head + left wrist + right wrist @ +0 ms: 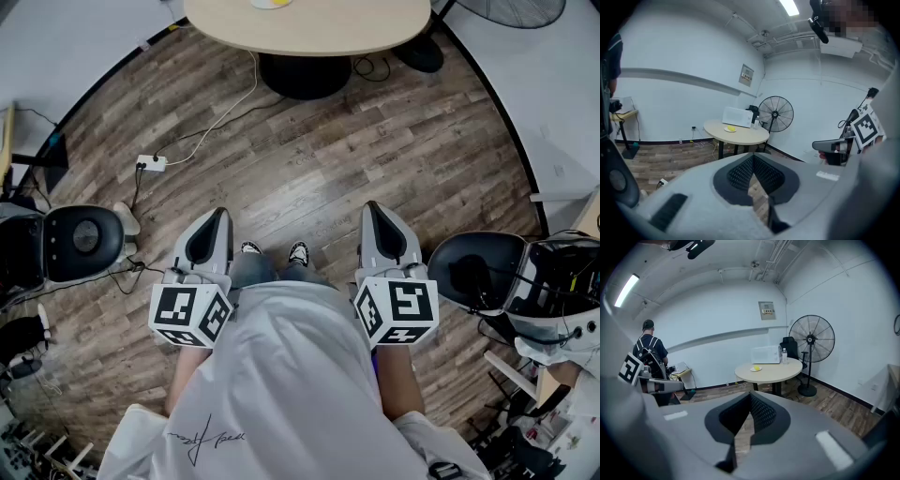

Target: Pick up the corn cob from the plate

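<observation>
While the left hand-held gripper (753, 159) and right hand-held gripper (750, 397) hang empty, the corn cob (755, 367) lies far ahead.
Each pair of jaws is pressed together with nothing between, tips tilted slightly down over the wooden floor (309, 159). The corn cob sits on a plate (759, 370) on the round counter (778, 373), well in front of both, beside a white microwave (764, 355) and a fan (811, 339).
</observation>
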Available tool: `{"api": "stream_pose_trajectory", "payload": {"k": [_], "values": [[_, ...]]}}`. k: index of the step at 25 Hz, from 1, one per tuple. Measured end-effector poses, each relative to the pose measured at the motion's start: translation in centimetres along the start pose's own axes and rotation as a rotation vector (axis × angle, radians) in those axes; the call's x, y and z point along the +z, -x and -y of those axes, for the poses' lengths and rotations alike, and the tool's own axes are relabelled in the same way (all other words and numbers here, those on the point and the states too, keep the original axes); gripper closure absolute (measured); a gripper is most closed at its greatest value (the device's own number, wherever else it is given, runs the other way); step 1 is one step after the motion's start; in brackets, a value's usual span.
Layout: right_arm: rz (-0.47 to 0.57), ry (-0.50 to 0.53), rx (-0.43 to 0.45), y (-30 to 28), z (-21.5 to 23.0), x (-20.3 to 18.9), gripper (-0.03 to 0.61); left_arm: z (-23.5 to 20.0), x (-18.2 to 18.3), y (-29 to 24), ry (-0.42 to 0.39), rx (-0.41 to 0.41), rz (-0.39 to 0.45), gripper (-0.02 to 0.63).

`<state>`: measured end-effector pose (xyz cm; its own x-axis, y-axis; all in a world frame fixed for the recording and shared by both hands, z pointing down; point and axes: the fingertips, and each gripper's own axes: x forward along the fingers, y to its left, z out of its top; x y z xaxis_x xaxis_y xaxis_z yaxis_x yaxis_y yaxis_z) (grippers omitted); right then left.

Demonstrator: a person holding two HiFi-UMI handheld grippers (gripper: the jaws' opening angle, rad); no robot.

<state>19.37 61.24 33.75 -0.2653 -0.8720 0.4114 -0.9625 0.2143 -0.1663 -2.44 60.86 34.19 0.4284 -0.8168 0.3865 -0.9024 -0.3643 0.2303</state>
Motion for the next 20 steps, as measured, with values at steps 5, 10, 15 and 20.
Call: {"api": "stream_pose_trajectory", "payload": {"k": [5,10,15,20], "values": [[-0.009,-0.005,0.005,0.0,0.8,-0.2,0.578,-0.1,-0.1,-0.2,-0.019,0.021,-0.003,0.621],[0.014,-0.011,0.044,-0.5,1.1,0.4,0.578,-0.9,0.5,-0.5,-0.027,0.046,-0.001,0.621],[0.098,-0.095,0.147,-0.5,0.8,2.1,0.571,-2.0,1.8,-0.5,0.012,0.031,0.039,0.621],[0.116,-0.149,0.287,-1.2,-0.7,3.8,0.569,-2.7,3.7,-1.1,0.049,-0.028,0.074,0.619]]}}
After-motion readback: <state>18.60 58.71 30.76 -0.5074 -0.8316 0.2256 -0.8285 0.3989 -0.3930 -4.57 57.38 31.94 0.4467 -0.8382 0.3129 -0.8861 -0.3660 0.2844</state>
